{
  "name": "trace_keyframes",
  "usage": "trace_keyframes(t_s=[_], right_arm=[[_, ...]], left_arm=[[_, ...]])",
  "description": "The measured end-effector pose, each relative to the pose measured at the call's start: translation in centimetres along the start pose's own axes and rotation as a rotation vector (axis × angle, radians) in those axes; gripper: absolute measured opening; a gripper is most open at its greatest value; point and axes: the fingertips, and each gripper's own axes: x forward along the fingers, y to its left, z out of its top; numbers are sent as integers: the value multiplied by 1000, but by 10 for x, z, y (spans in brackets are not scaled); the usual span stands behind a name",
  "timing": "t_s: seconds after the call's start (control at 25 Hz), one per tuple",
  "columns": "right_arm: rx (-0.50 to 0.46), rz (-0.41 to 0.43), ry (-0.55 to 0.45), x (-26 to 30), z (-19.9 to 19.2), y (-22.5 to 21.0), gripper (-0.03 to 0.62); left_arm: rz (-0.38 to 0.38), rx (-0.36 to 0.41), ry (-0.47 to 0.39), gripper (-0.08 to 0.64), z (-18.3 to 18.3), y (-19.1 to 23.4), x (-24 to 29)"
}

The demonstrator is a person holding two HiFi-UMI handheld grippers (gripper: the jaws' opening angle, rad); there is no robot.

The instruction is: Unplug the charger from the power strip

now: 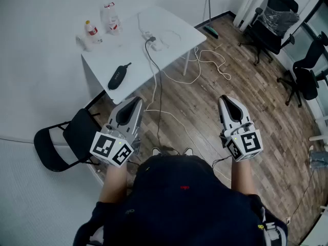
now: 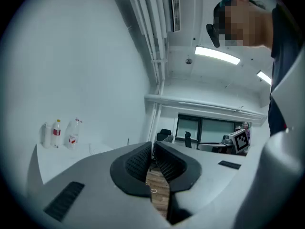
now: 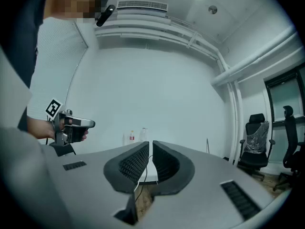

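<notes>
Both my grippers hang level over the floor, well short of the white surface [image 1: 130,47]. On my left gripper [image 1: 134,104] the fingers are pressed together on nothing, as nothing is in reach yet. Ahead, toward the surface's far side, the power strip [image 1: 149,36] carries what I take for the charger [image 1: 150,40], its cable trailing off the edge. My right gripper [image 1: 226,100] is likewise closed and empty.

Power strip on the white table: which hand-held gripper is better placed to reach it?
Left, probably. In the head view the left hand-held gripper points toward the table with the power strip. The right hand-held gripper is over the floor, farther off. Both are shut and empty.
</notes>
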Motion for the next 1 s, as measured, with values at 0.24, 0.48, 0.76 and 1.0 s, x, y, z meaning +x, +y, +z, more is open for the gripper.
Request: trace_keyframes(t_s=[0.24,0.48,0.76,1.0], right_arm=[[-8,6,4,1,2,-2,40],[14,7,-25,-1,7,-2,40],[86,29,-65,-3,-2,-12,40],[92,77,-32,-5,-16,-33,40]], left_arm=[[2,1,-4,43,1,-2,3],[7,6,-5,43,1,-5,1],[12,36,35,43,-8,-16,8],[69,61,42,43,-3,-28,23]])
